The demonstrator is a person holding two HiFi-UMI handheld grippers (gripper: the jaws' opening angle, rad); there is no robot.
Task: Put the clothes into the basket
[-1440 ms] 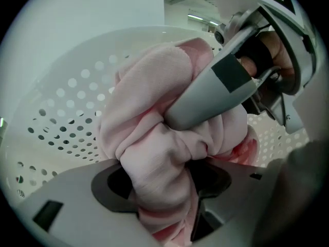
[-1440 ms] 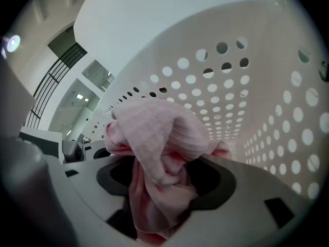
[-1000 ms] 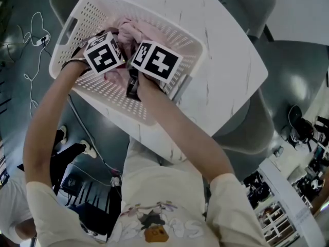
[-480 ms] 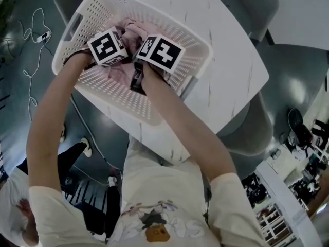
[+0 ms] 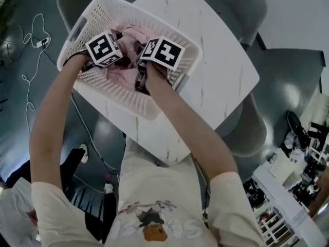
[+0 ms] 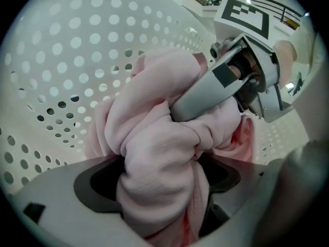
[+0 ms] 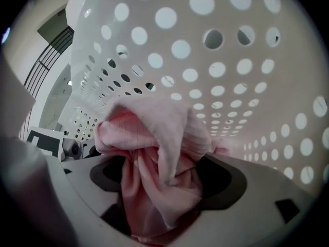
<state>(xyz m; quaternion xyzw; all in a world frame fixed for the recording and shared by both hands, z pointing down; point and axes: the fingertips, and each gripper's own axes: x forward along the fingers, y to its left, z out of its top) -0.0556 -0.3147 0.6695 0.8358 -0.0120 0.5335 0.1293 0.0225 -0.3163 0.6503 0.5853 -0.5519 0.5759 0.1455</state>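
A white perforated basket (image 5: 77, 30) stands on the white marbled table (image 5: 216, 71). Pink clothes (image 5: 134, 35) lie bunched inside it. Both grippers are down in the basket, side by side. In the left gripper view, my left gripper (image 6: 159, 189) has a twisted roll of pink cloth (image 6: 154, 153) between its jaws. The jaws are opening, with dark gaps on both sides of the cloth. My right gripper (image 7: 164, 184) is opening too. A pink fold (image 7: 154, 153) hangs between its jaws with room on either side. The basket wall (image 7: 216, 60) is close ahead.
Grey chairs (image 5: 247, 133) stand around the table, one past the basket at the top. A white cable (image 5: 31, 40) trails on the dark floor to the left. Shelves with clutter (image 5: 288, 210) are at the lower right. The basket sits near the table's left corner.
Both grippers have stayed inside the basket over the pink clothes, shifting a little deeper. The whole scene has slid slightly in the head view.
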